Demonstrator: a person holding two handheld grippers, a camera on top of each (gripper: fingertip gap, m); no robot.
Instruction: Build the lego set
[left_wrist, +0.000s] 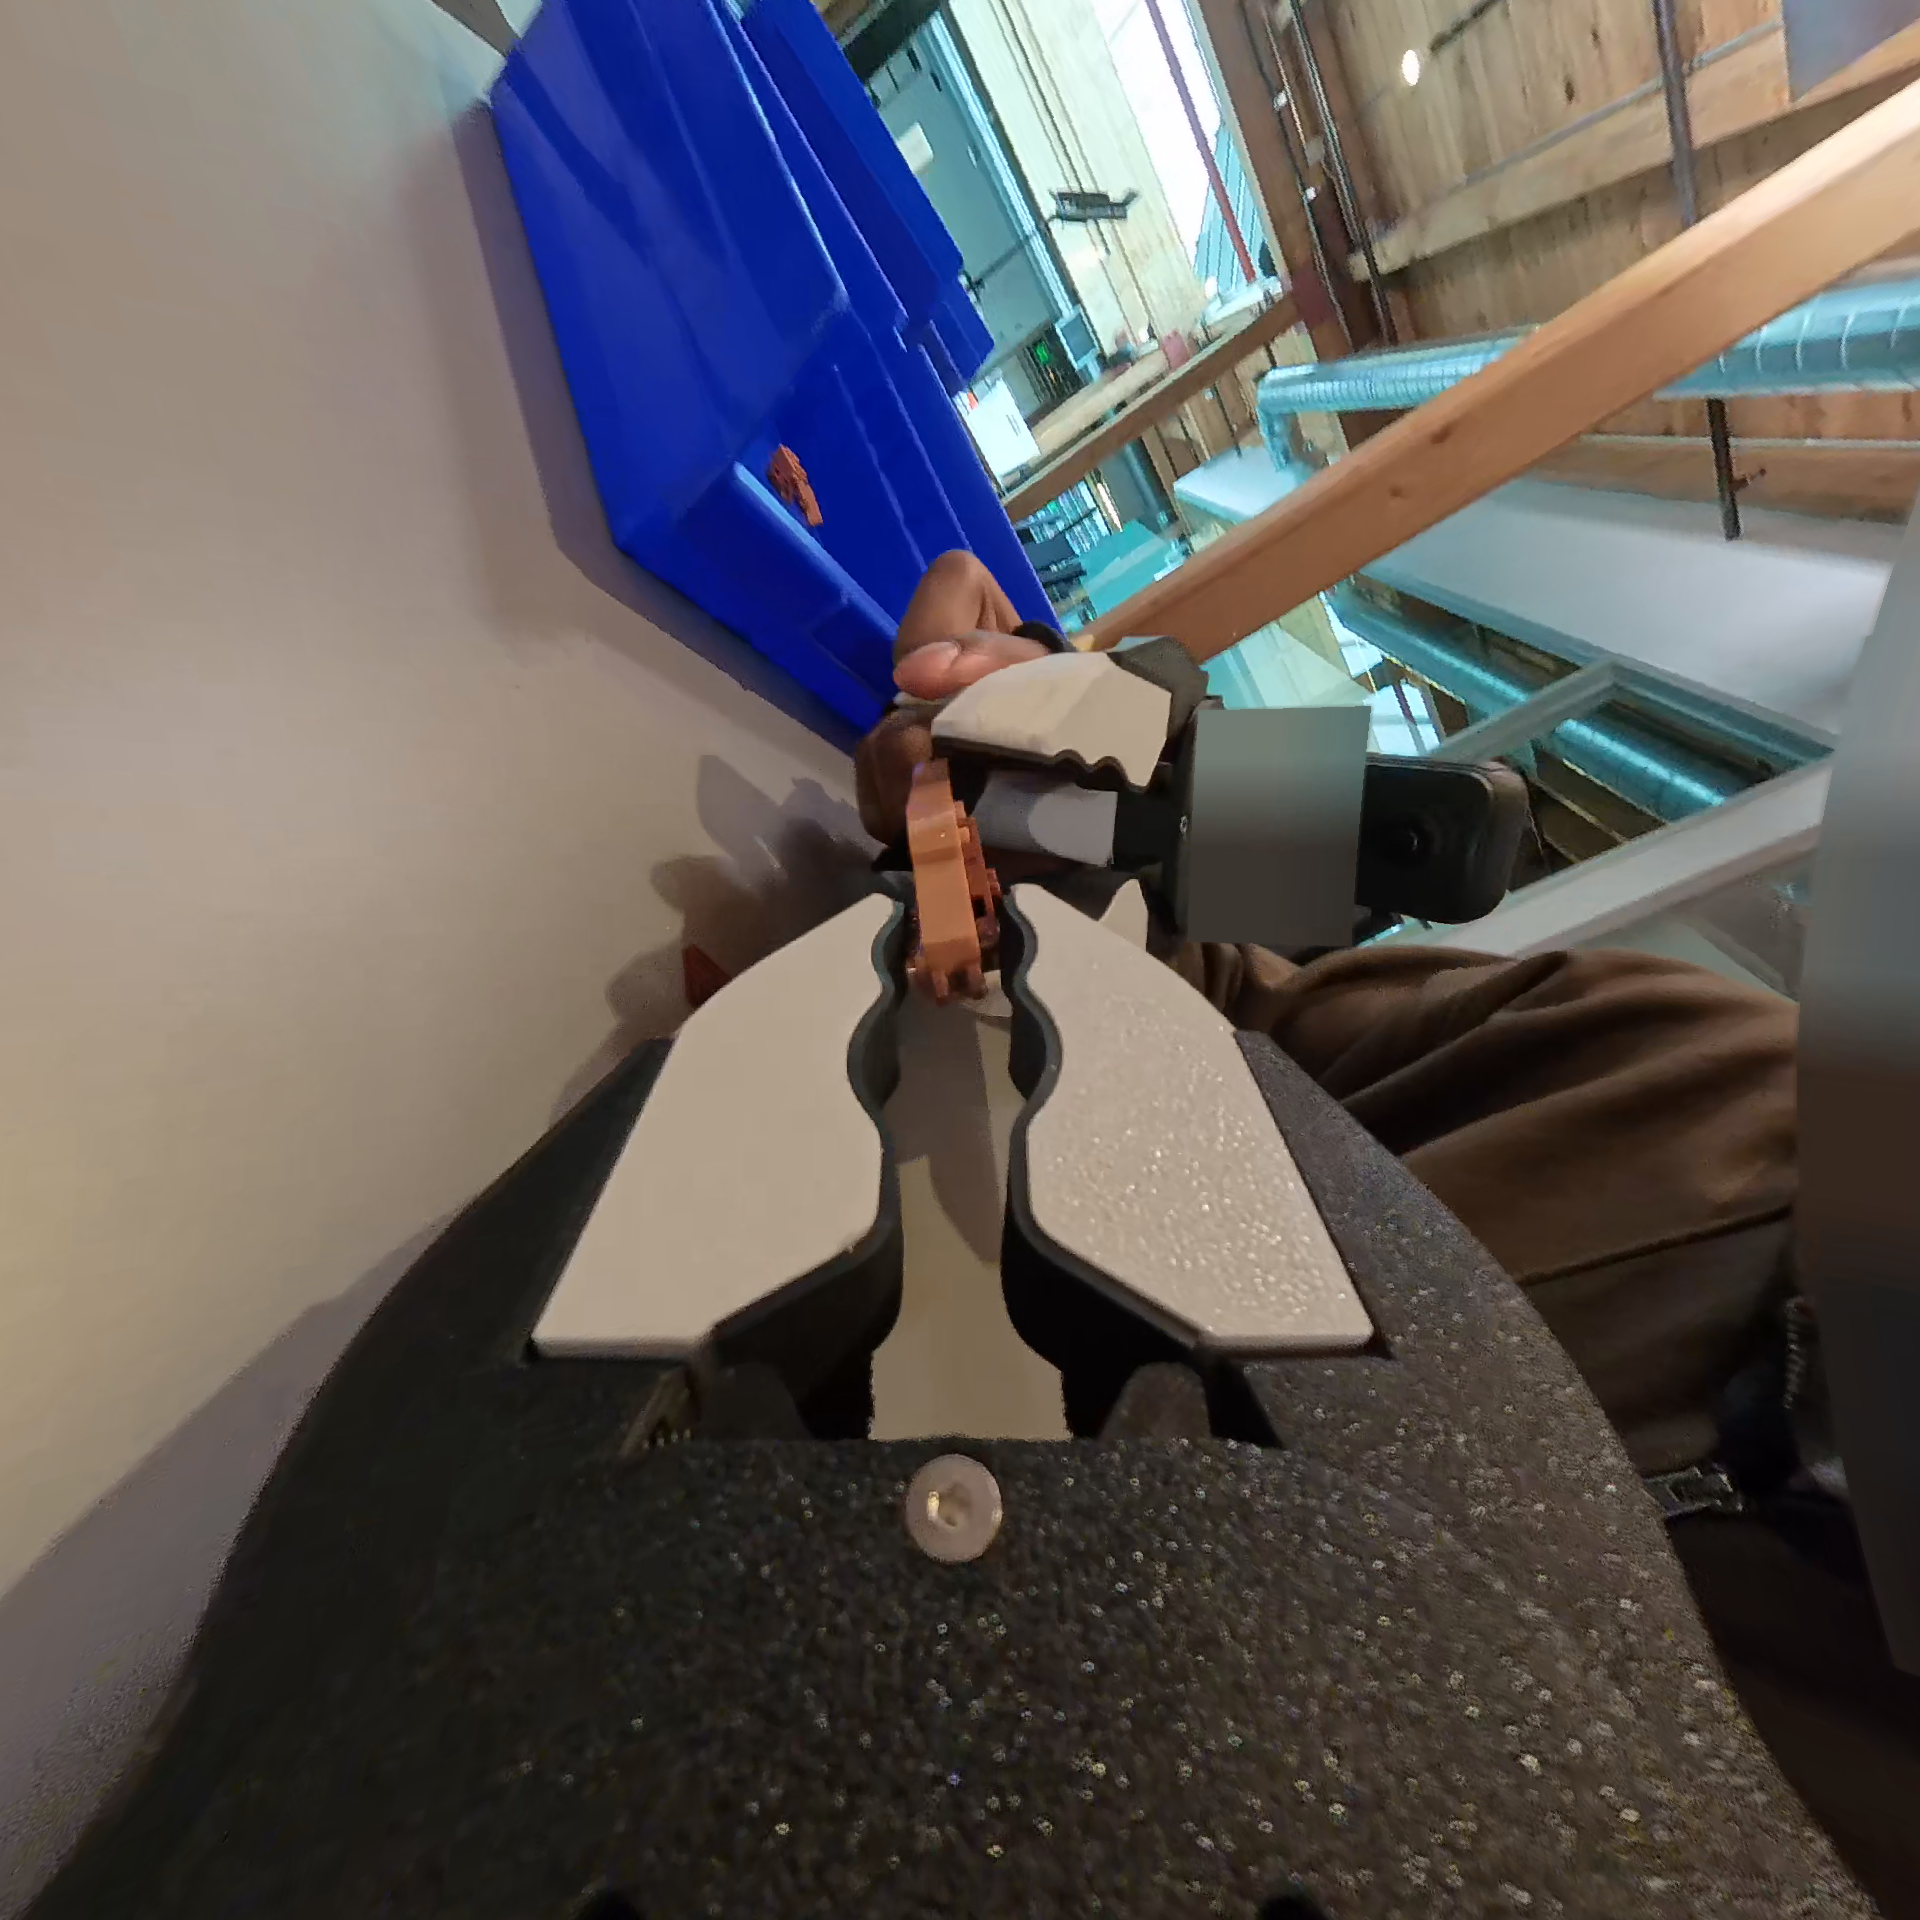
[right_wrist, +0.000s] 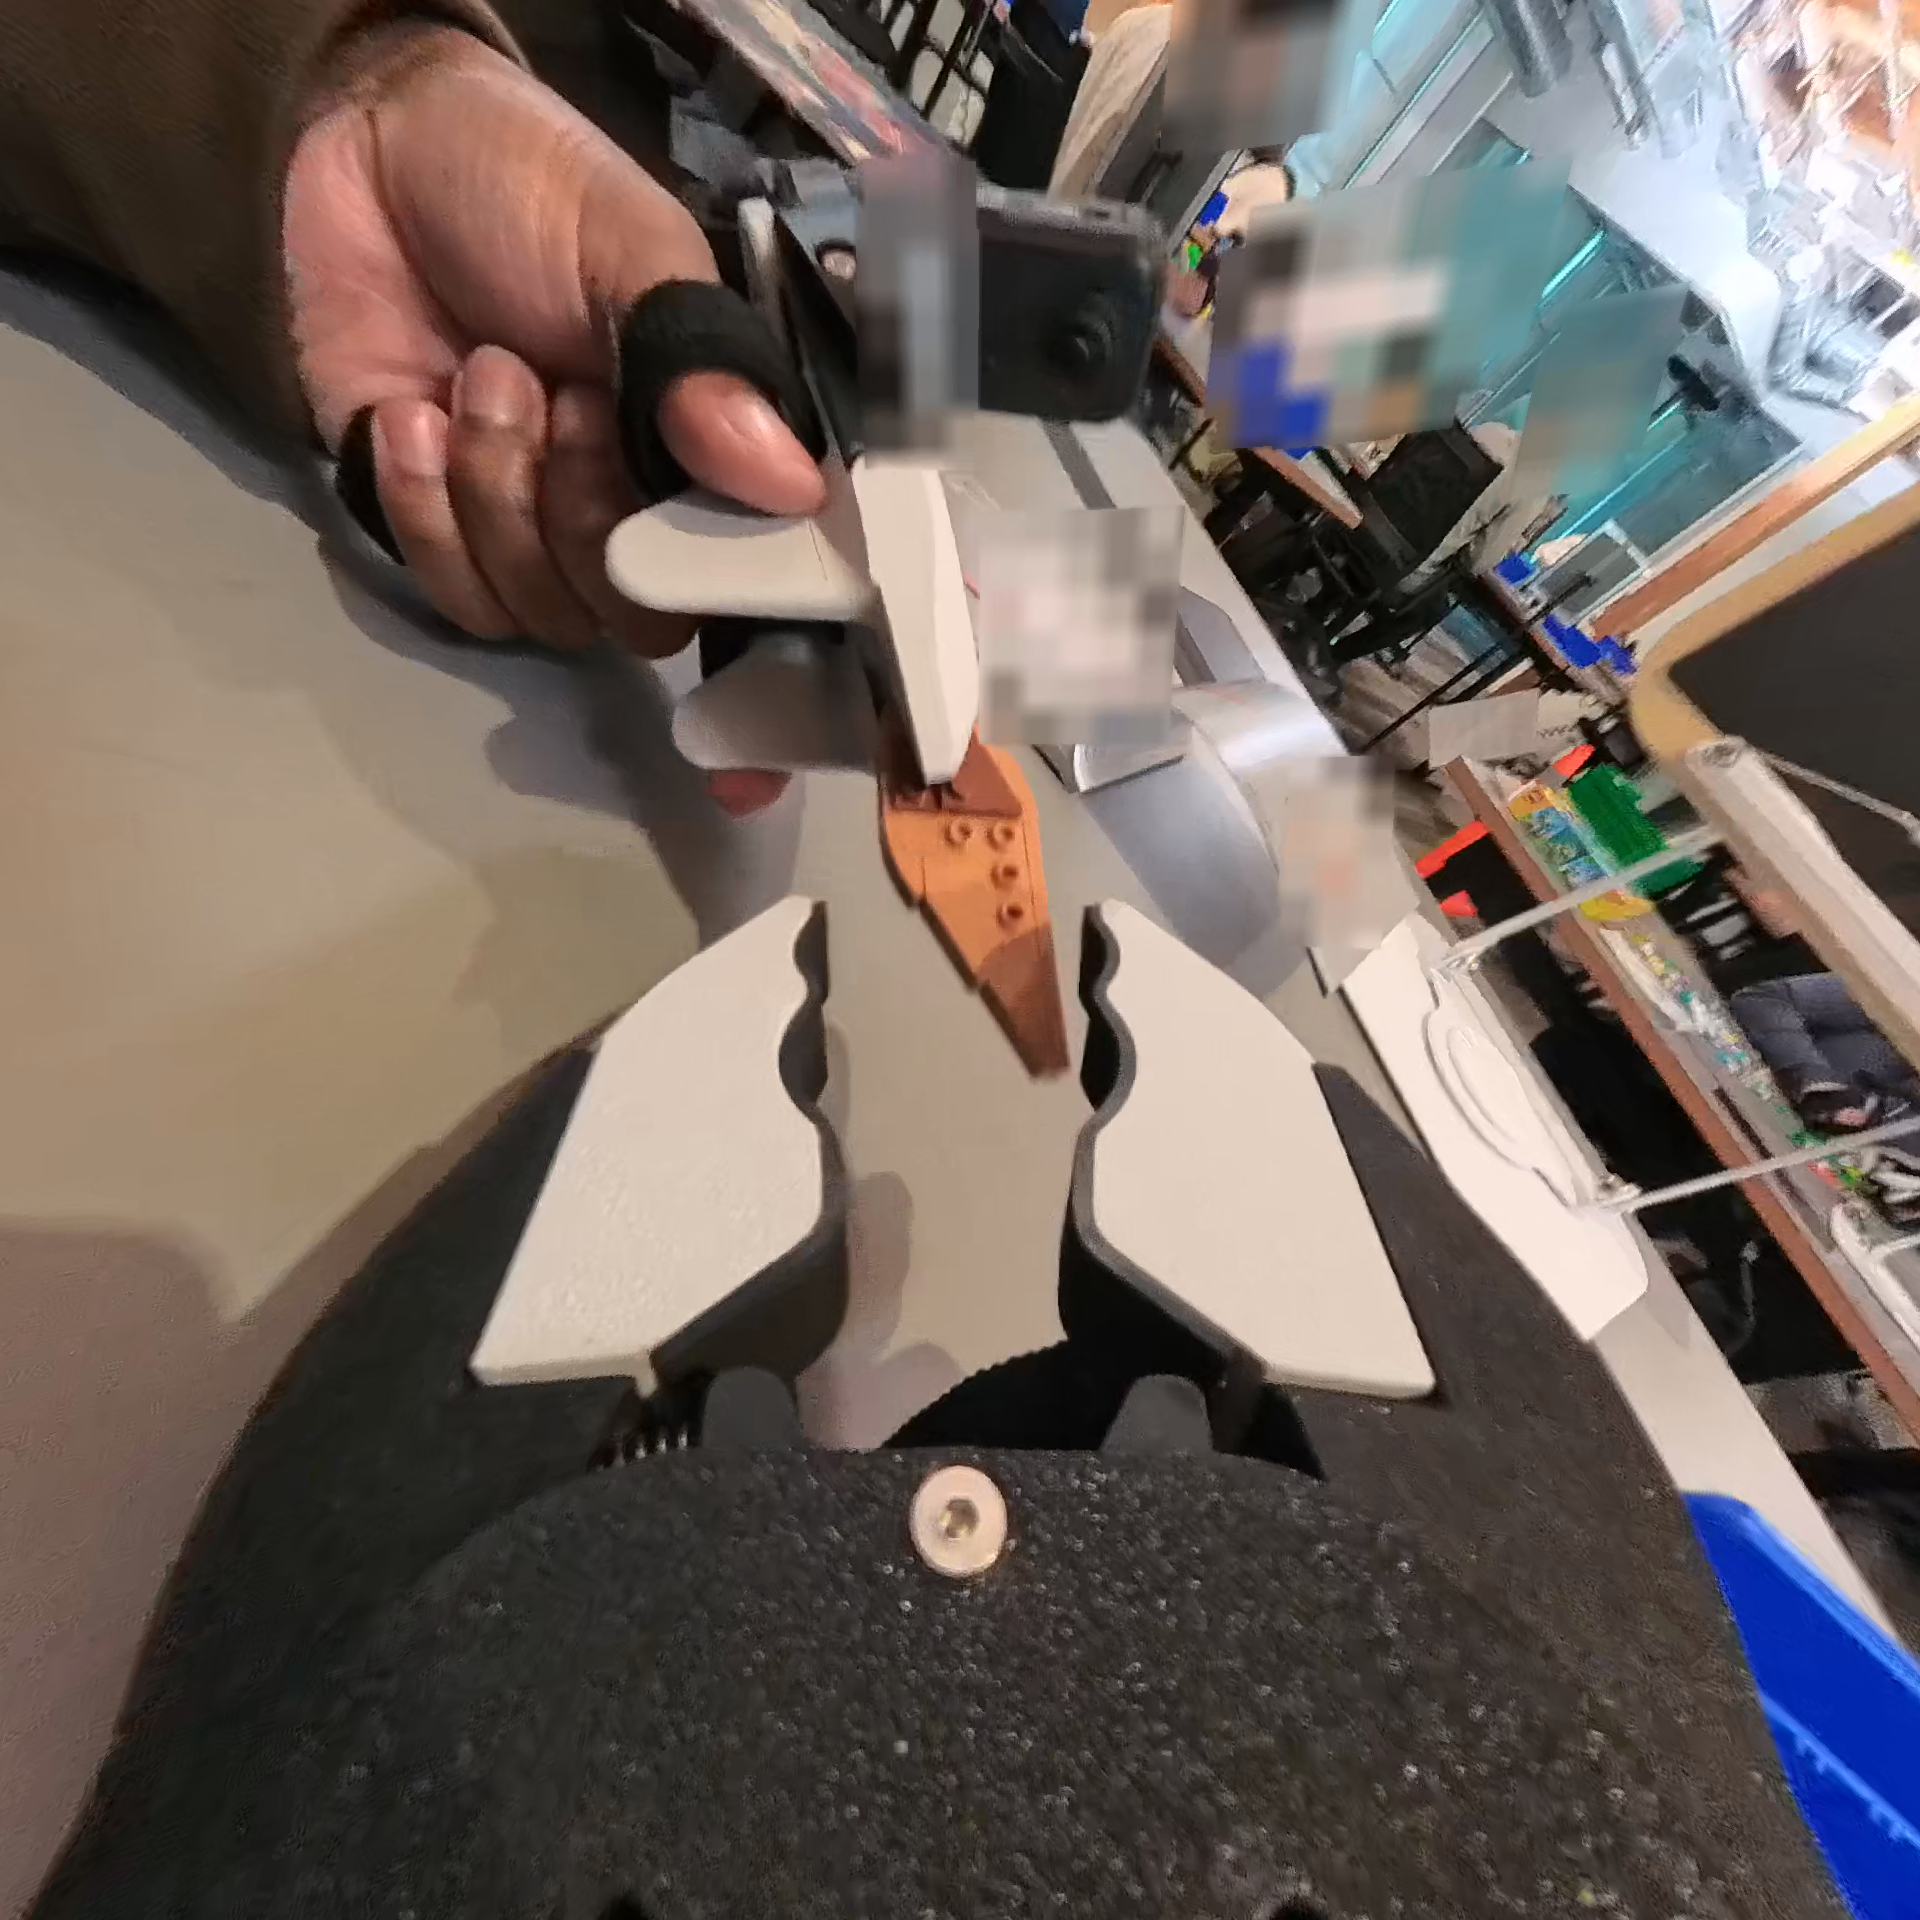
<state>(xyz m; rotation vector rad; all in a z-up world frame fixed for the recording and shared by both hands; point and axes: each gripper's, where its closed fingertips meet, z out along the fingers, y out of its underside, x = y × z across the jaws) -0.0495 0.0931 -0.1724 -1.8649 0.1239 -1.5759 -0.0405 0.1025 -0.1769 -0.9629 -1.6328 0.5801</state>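
An orange and brown wedge-shaped lego assembly (left_wrist: 940, 883) is held up above the grey table. My left gripper (left_wrist: 951, 920) is shut on its end. In the right wrist view the left gripper (right_wrist: 935, 769) comes down from above, with a hand behind it. It holds the assembly (right_wrist: 982, 894) by the wide end, studs facing the camera and the narrow brown tip pointing toward me. My right gripper (right_wrist: 956, 925) is open. The tip of the assembly lies between its fingers, close to the right finger (right_wrist: 1122, 997). The right gripper also shows in the left wrist view (left_wrist: 971, 774), just beyond the assembly.
Blue bins (left_wrist: 727, 343) stand on the table beyond the grippers, and one holds a small brown lego piece (left_wrist: 795, 483). A small red-brown piece (left_wrist: 707, 971) lies on the table. A white sheet (right_wrist: 1496, 1122) lies to the right, and a blue bin corner (right_wrist: 1818, 1714) is at the lower right. Left and right tips are no more than a few centimetres apart.
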